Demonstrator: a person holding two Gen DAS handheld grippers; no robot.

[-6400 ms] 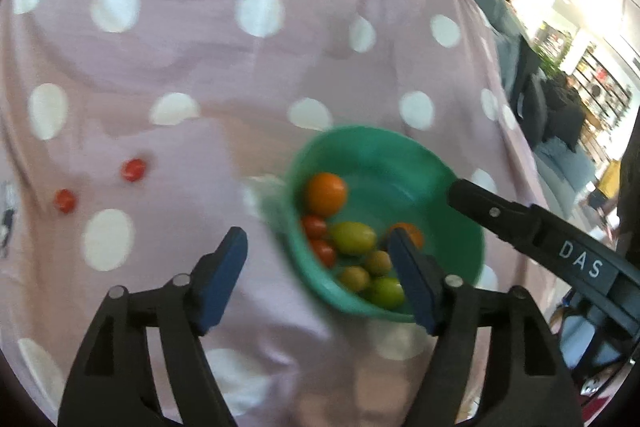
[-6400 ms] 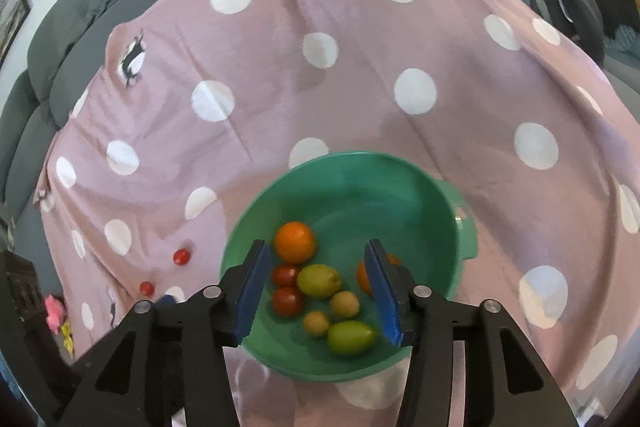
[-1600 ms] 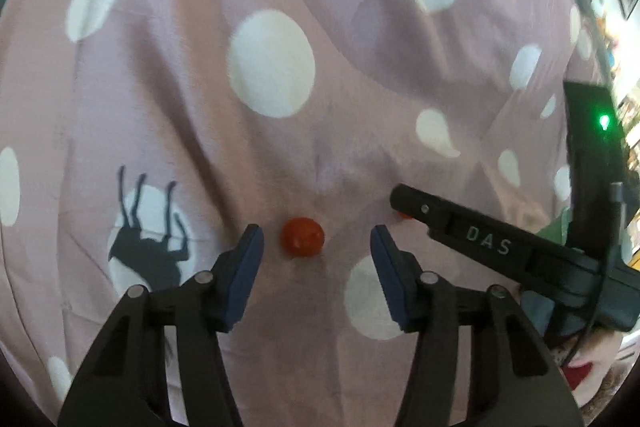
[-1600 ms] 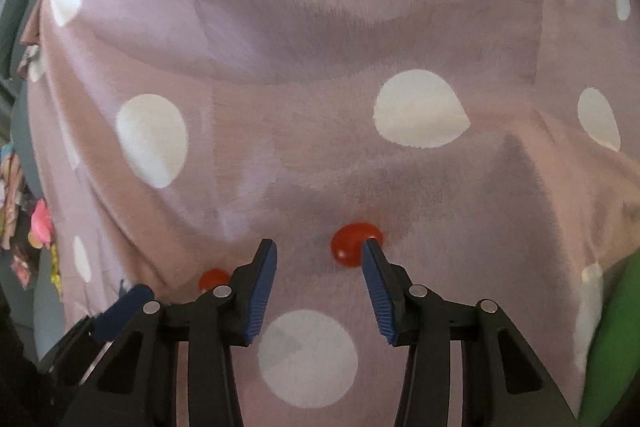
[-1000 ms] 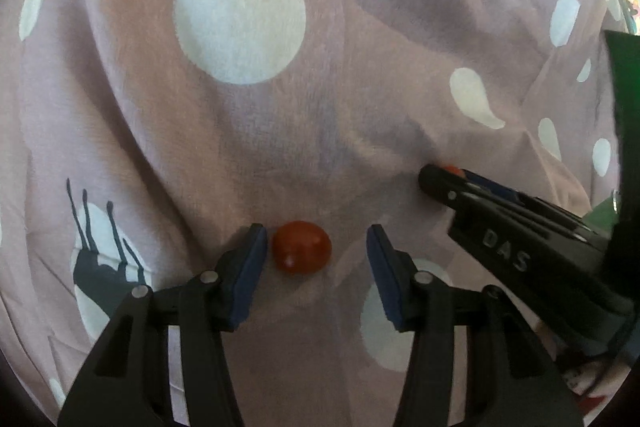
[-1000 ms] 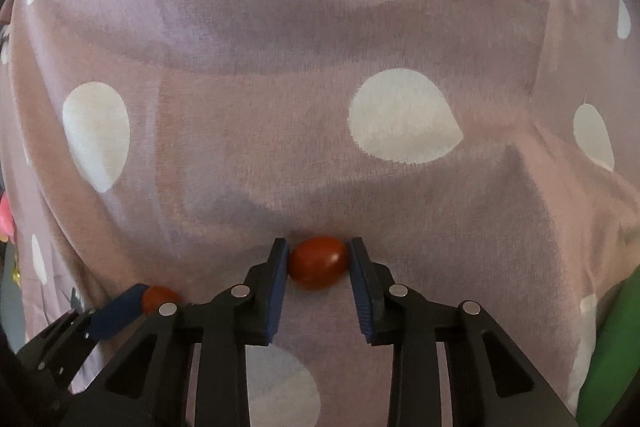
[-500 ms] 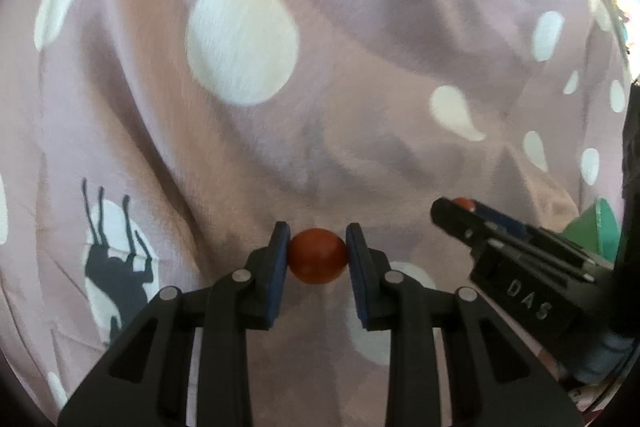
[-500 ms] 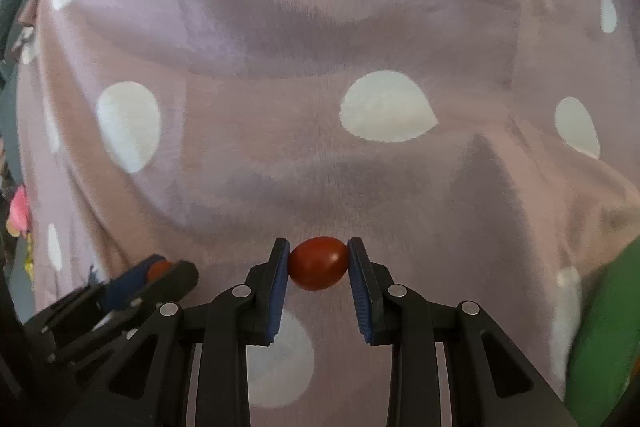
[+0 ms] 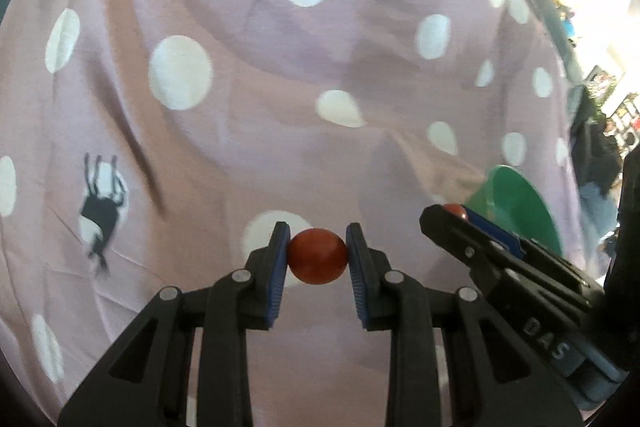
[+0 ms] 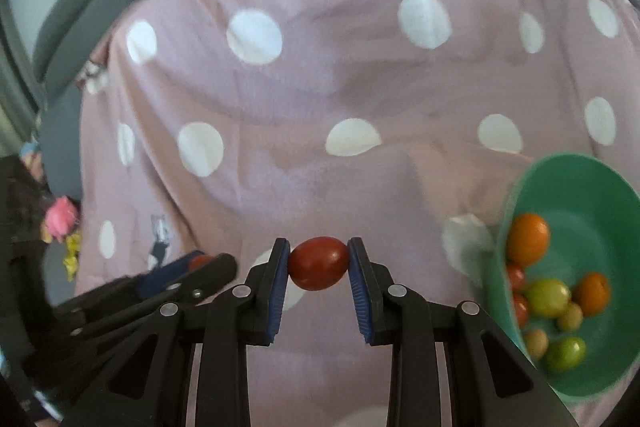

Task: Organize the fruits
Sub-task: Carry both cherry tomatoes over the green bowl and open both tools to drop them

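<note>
while each gripper grips one red tomato, two tomatoes held in all, left gripper (image 9: 318, 257) fingers clamped on left tomato (image 9: 318, 261), right gripper (image 10: 318, 263) fingers clamped on right tomato (image 10: 318, 263), eight fruits in green bowl (image 10: 580, 179), over pink dotted blanket (image 10: 320, 87)

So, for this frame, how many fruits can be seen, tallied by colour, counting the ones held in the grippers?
Red: 4, one in the left gripper, one in the right gripper, two in the green bowl.
Orange: 2, in the bowl.
Yellow-green or green: 2, in the bowl.
Tan-yellow: 2, in the bowl.
Total: 10 fruits.
</note>
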